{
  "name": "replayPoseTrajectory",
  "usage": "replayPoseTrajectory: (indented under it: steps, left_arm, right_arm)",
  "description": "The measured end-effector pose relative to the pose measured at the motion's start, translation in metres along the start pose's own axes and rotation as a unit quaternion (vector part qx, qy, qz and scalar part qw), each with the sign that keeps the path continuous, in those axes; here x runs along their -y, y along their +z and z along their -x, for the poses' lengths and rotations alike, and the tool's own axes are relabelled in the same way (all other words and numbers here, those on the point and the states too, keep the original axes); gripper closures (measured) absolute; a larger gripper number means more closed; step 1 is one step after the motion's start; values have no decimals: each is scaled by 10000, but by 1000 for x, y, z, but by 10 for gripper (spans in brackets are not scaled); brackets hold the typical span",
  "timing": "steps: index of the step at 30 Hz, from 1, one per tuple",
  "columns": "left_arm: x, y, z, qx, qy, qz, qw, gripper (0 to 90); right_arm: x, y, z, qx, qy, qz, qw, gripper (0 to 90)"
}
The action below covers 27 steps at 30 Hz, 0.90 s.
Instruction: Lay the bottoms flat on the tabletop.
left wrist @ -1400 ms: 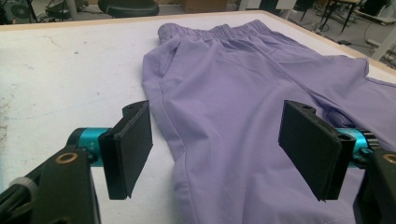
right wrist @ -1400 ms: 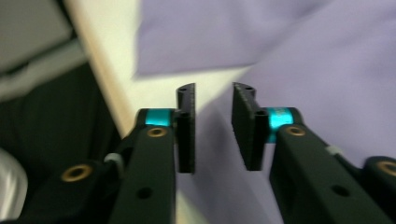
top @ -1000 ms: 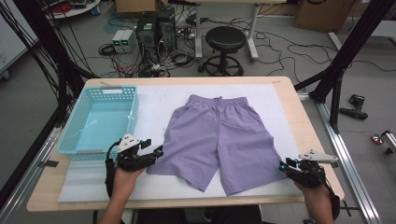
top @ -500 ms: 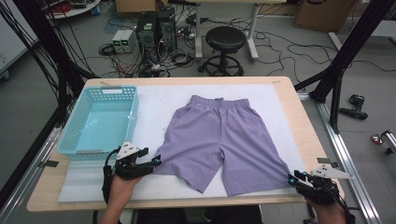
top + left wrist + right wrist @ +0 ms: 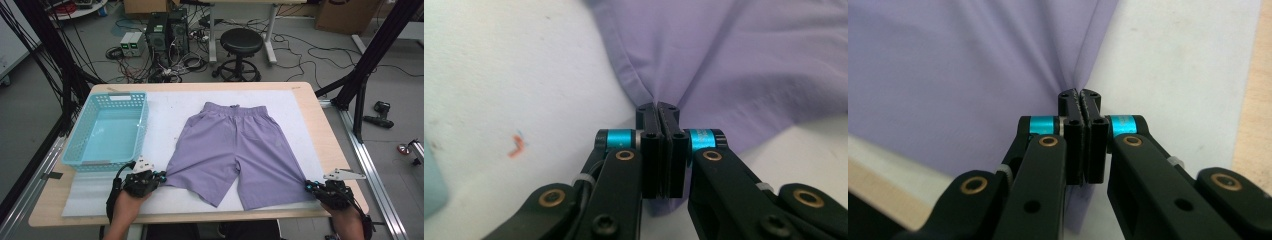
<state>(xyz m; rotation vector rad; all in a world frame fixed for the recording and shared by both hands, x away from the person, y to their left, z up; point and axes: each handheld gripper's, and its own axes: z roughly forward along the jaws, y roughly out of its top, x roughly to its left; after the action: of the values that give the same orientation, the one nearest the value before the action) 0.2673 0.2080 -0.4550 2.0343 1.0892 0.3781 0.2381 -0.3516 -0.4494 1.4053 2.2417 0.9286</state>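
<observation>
A white mat (image 5: pixel 165 112) covered the wooden table (image 5: pixel 312 107); no legible writing was found. Purple shorts (image 5: pixel 240 145) lay flat at its centre, beside a blue basket (image 5: pixel 107 130). The left gripper (image 5: pixel 159 176) had just closed, pinching one hem corner. The right gripper (image 5: pixel 311 186) likewise pinched the opposite corner.

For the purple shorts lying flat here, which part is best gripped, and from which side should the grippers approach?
The outer hem corners of the two legs, from the near edge of the table. The purple shorts lie flat with the waistband far and the leg openings near, so those corners are thin and reachable. Left gripper and right gripper have just closed on them; cloth puckers at each pinch.
</observation>
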Motion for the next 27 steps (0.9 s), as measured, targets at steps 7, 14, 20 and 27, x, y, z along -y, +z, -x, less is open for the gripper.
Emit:
replayPoseTrajectory:
  steps: [7, 14, 20, 27]
  left_arm:
    - [16, -20, 13, 359, -111, 29, 9993, 882]
    - [19, -37, 23, 918, -65, 513, 9944, 839]
    - [-22, -18, 7, 574, -203, 902, 9941, 515]
    - [-57, 30, -11, 317, -357, 978, 9941, 500]
  right_arm:
    - [13, -13, -6, -224, -178, 21, 9996, 896]
    - [26, -32, 1, -396, -7, 225, 9990, 887]
    - [0, -20, 0, -307, -45, 505, 9982, 625]
    - [-49, 14, 0, -73, -62, 496, 9987, 566]
